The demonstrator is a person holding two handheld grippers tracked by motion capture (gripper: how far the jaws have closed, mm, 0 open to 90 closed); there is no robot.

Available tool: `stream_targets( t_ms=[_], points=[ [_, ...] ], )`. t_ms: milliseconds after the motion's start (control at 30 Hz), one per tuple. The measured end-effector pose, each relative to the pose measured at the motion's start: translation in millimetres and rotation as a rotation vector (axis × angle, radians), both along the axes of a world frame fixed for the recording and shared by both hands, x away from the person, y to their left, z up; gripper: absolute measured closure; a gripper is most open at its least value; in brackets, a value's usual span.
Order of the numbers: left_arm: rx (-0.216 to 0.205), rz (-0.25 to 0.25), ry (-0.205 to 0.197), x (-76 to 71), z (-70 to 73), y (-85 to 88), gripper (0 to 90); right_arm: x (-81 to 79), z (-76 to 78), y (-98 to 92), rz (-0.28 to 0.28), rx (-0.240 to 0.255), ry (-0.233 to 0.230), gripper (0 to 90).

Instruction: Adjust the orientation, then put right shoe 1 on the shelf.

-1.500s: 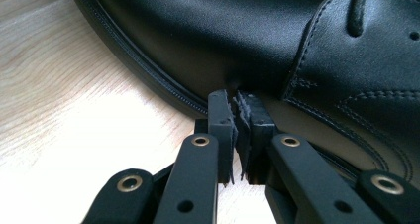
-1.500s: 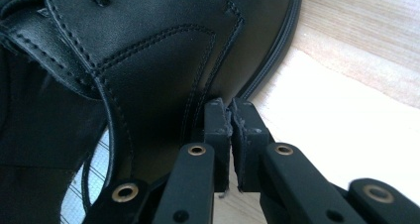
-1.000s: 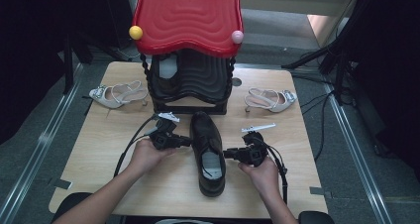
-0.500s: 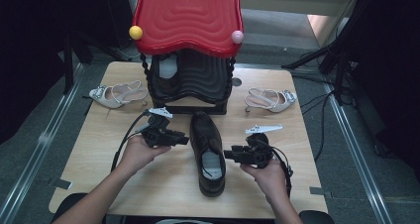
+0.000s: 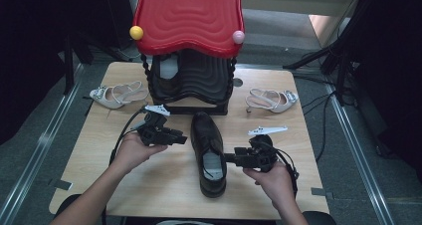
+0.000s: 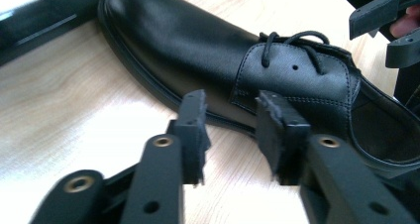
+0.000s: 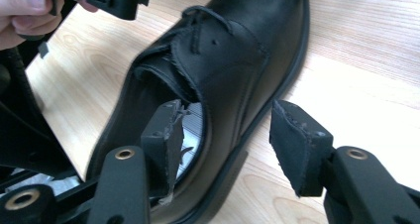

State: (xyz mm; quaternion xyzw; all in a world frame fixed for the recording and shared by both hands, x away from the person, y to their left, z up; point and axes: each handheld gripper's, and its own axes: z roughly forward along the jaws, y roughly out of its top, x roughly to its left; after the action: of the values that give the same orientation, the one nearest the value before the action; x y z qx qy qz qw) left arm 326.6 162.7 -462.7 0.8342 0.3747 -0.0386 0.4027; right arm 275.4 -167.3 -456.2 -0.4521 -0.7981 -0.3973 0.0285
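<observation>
- Your left gripper (image 5: 180, 138) hangs just off the lace side of the black shoe (image 5: 209, 153), jaws partly spread with nothing between them. They have just been closing a little after a wider opening; the pads touch nothing.
- In the left gripper view the black shoe (image 6: 277, 70) lies ahead of and beyond the pads (image 6: 195, 125), with the welt crossing the gap and not touching them.
- Your right gripper (image 5: 230, 159) sits on the opposite side, at the shoe's opening, jaws spread wide and just been opening. In the right gripper view one pad (image 7: 168, 135) hangs over the collar and insole, the other over bare table; the quarter wall runs between them, unpinched.
- Judgement: the shoe rests flat on its sole on the table (image 5: 149, 185), toe toward the red-topped shoe rack (image 5: 191, 70), so it looks freshly set down, with both claws clearing it from either flank.
- Two pale heeled sandals (image 5: 117, 93) lie well apart from both claws, either side of the rack.
</observation>
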Motion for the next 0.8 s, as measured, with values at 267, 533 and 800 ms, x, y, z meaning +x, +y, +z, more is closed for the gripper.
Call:
stream_targets(
  t_ms=[267,533,800],
  points=[
    [-0.015,-0.004,-0.037,2.8,18.5,7.0,76.5,-3.4,6.1,6.1,0.028,-0.028,0.032,49.9],
    [-0.002,0.004,-0.06,6.8,40.7,16.5,79.6,-3.2,5.6,14.0,0.02,-0.055,0.061,46.5],
    [-0.006,0.018,-0.105,14.5,74.8,25.9,83.0,-1.7,4.6,18.7,0.028,-0.075,0.079,46.8]
  ],
)
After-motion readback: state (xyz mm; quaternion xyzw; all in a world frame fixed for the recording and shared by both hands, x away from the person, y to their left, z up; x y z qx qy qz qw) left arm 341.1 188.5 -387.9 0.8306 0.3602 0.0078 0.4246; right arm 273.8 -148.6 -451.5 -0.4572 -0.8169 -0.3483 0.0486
